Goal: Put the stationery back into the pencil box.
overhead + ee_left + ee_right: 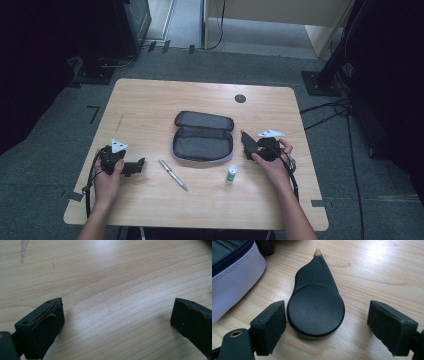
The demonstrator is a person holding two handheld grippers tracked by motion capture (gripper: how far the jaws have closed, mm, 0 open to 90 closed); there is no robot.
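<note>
Two hand-held grippers are on the go, and the right hand-held gripper (327, 327) is the busy one: its jaws stand wide apart, one on each side of the black teardrop-shaped correction tape dispenser (315, 305). The dispenser lies flat on the desk (150, 100), just right of the open pencil case (203, 136), its small orange tip pointing away from me. In the right gripper view the left jaw is almost touching the round body, while the right jaw stands well clear. So I judge I'm off-centre, and I'd slide a touch to the right before closing, or the first jaw to land will shove the dispenser sideways.

The round end is the place to pinch. It is smooth and curved, so I want the pads square across its widest part and low to the desk, closing slowly so it doesn't squirt out forwards. The grey fabric edge of the case sits close on the left, and I should keep that jaw off it.

My left hand-held gripper (117, 325) is also spread open, over bare wood with nothing between the jaws. From the high view it rests at the left of the desk, with a silver pen (173, 174) and a small white-and-green bottle (231, 173) lying in front of the case, waiting.
</note>
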